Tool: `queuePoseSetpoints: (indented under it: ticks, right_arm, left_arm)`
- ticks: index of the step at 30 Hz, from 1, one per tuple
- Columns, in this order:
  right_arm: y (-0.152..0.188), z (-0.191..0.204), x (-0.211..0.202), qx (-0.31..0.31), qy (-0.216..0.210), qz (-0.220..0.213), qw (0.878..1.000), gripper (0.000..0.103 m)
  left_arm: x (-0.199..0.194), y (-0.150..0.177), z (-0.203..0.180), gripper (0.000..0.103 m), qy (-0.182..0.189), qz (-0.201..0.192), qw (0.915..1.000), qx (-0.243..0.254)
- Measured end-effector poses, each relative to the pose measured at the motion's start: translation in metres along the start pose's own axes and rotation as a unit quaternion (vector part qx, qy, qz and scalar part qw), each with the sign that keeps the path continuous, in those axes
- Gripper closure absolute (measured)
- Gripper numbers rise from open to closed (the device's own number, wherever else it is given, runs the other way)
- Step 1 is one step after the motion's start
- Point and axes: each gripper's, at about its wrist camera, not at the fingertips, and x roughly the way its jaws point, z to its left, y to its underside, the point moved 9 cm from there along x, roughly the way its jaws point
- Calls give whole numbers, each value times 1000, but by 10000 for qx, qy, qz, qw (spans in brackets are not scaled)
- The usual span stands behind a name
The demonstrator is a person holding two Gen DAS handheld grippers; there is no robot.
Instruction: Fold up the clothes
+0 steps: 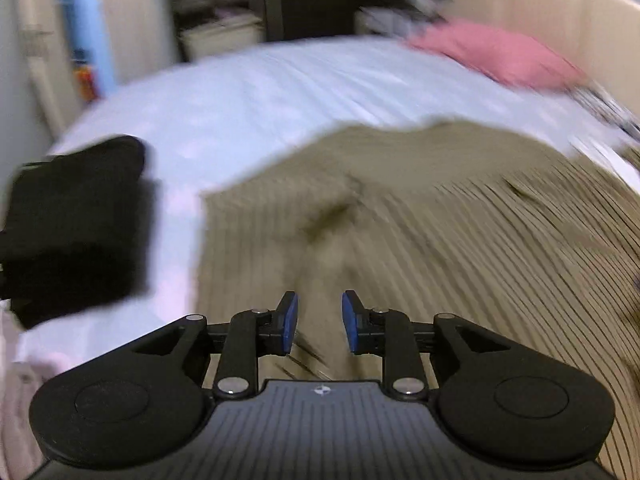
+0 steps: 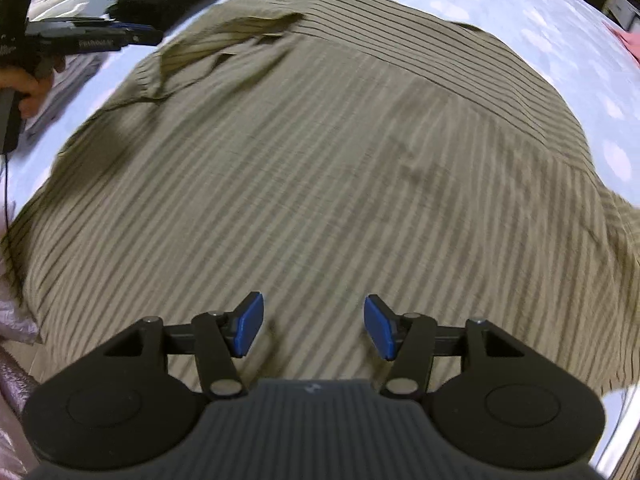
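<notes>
- The striped shirt [image 2: 320, 168] lies spread out on the bed [image 1: 248, 92], back side up, with its collar [image 2: 236, 36] at the far end and a little rumpled.
- It looks like the very start of folding this shirt (no part of it is folded over yet, as far as I can tell).
- The right gripper [image 2: 312, 326] hangs over the near part of the shirt, pointing down at it. Its blue pads [image 2: 250, 326] stand wide apart and nothing is between them.
- The left gripper [image 1: 320, 322] is over the left side of the shirt. Its pads have a small gap between them and pinch nothing, so it is let go too.
- In the right camera you can see the left gripper from the side, near the top left, with a hand [image 2: 28, 88] around its handle. It is up by the shirt's collar corner.
- Next, I think each gripper needs to go down to an edge of the shirt, pinch the cloth, and lift one side over toward the middle. The cloth is thin and floppy, so the pads must grab only the top layer and not the sheet below.
- The bed has a pale blue sheet with light spots.
- A black folded cloth [image 1: 80, 224] sits on the sheet just to the left of the shirt.
- A pink cloth [image 1: 496, 56] lies far off by the headboard [image 1: 540, 4].
- The room behind is blurry (shelves and a dark doorway, I think).
</notes>
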Motion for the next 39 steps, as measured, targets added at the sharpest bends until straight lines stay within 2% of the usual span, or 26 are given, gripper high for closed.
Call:
queuePoseSetpoints:
  ticks: [2,4,6,8,9,13,16,20,24,27,31,33,36,39]
  right_arm:
    - [3,-4,-2,69,5,-15,10000,44]
    - [6,-6,-3,115,1,-16,9999,44]
    - [8,-6,-3,107,-19,-6,9999,44]
    - [10,-7,-3,91,-37,-3,10000,44]
    - [10,-8,-3,93,-40,-4,9999,44]
    - [11,-17,-3,185,6,1,9998,44]
    - [12,-24,-3,275,63,-16,9996,44]
    - [15,-45,-7,504,184,-90,9985,44]
    - [30,-87,-16,1120,420,-193,9926,44]
    - [44,-126,-24,1583,641,-254,9850,44]
    - [61,-182,-39,2204,964,-340,9700,44]
    - [71,-216,-49,2626,1103,-425,9576,44]
    - [82,-263,-55,3325,1286,-600,9324,44]
    - [83,-291,-56,3688,1324,-811,9165,45]
  left_arm:
    - [4,-7,17,81,-251,-113,9991,-310]
    - [15,-7,30,81,-350,29,9976,-594]
    - [27,-1,49,81,-750,272,9926,-919]
    - [37,4,58,81,-940,456,9878,-1158]
    - [43,7,58,81,-896,571,9876,-1156]
    - [51,6,30,81,-478,574,9950,-661]
    - [56,6,5,81,-221,668,9968,-388]
    - [60,14,-16,81,-65,845,9963,-165]
    - [56,12,-21,81,-89,839,9963,-166]
    - [51,11,-25,81,-169,981,9949,-180]
    - [49,14,-37,81,-36,1312,9912,-196]
    - [47,15,-43,81,24,1504,9885,-142]
    - [46,19,-48,81,110,1838,9827,-171]
    - [47,21,-50,81,108,1984,9798,-223]
